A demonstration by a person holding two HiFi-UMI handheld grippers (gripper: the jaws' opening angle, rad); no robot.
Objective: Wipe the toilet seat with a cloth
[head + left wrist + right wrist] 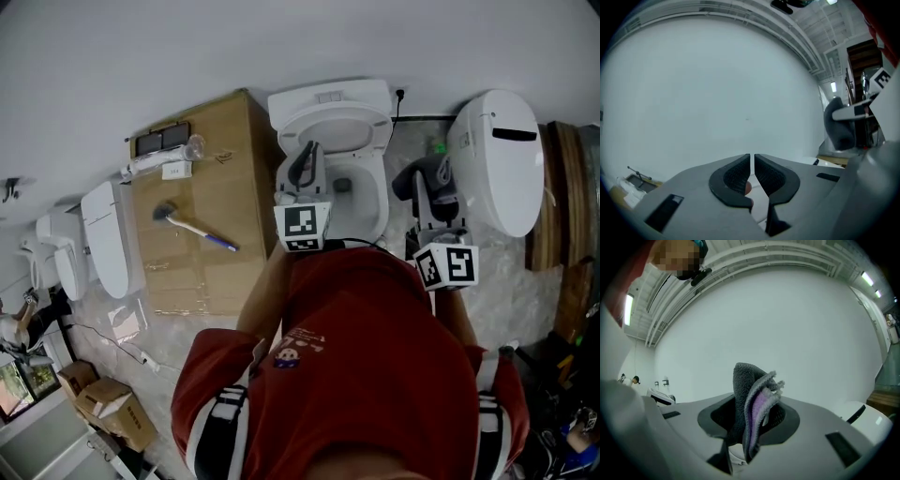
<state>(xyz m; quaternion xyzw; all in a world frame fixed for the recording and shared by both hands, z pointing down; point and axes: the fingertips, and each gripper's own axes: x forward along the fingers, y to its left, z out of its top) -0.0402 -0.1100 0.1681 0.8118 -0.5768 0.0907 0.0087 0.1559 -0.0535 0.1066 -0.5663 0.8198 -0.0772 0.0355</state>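
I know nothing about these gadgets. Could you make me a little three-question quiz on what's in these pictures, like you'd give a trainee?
1. Pick one: what sits between the jaws of the right gripper? A) a sponge B) a grey cloth with a purple fold C) nothing
2. True or false: the left gripper is clamped on a sponge.
3. Fill the gap: in the head view, the long-handled tool lies on a cardboard ____ beside the open toilet.

Key: 1 B; 2 false, it is shut and empty; 3 box.
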